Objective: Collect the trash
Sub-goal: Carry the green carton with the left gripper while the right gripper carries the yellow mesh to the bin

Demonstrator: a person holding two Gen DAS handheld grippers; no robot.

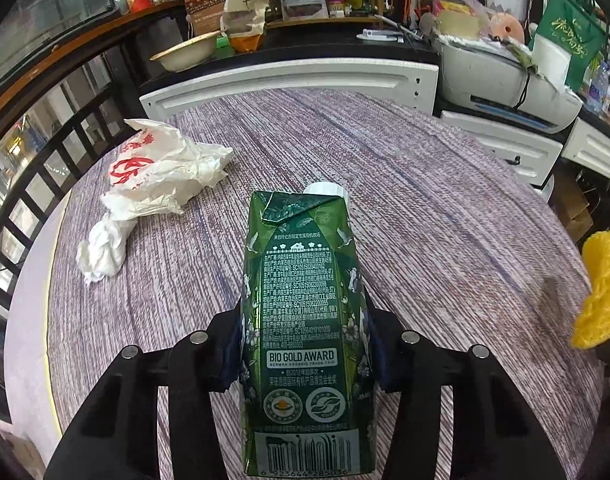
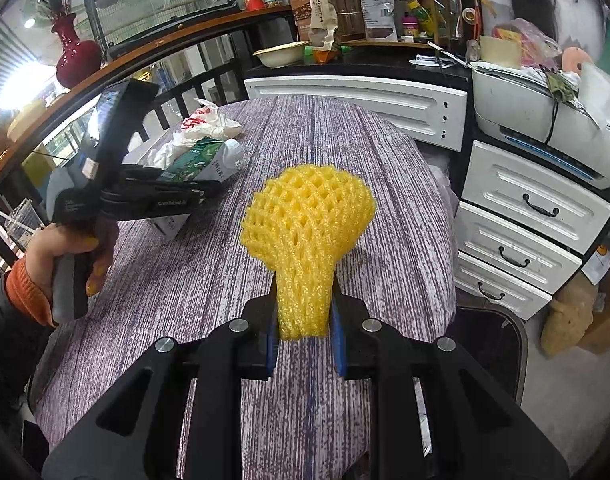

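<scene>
Looking along the left gripper (image 1: 305, 344), the left wrist view shows a green drink carton (image 1: 305, 320) lying lengthwise between the two fingers, its white cap (image 1: 327, 189) pointing away and its barcode end nearest the camera. The dark pads press against both long sides of the carton, so the claw is pinching it over the purple-and-white striped table (image 1: 425, 208). To the left on the cloth lie a crumpled white plastic bag with red print (image 1: 161, 168) and, just beside it, a wad of white tissue (image 1: 103, 252); neither touches the carton. At the right edge a scrap of yellow foam peeks in (only a corner of it shows here).

From the right wrist view the yellow piece shows whole: a yellow foam fruit net (image 2: 307, 232), its narrow neck squeezed between the blue pads of the right gripper (image 2: 305, 328), its wide meshed head flaring above the fingers. This claw is nearly pressed together, clamping the net above the table. Only this view shows the person's hand (image 2: 65, 256) with an orange cuff gripping the left tool's handle, with the carton (image 2: 197, 162) held out over the table's left part, near the bag (image 2: 209, 122). It also shows white drawers (image 2: 529, 216) at right and a dark bin's rim (image 2: 517, 336) below the table edge; whatever is in it cannot be made out.
</scene>
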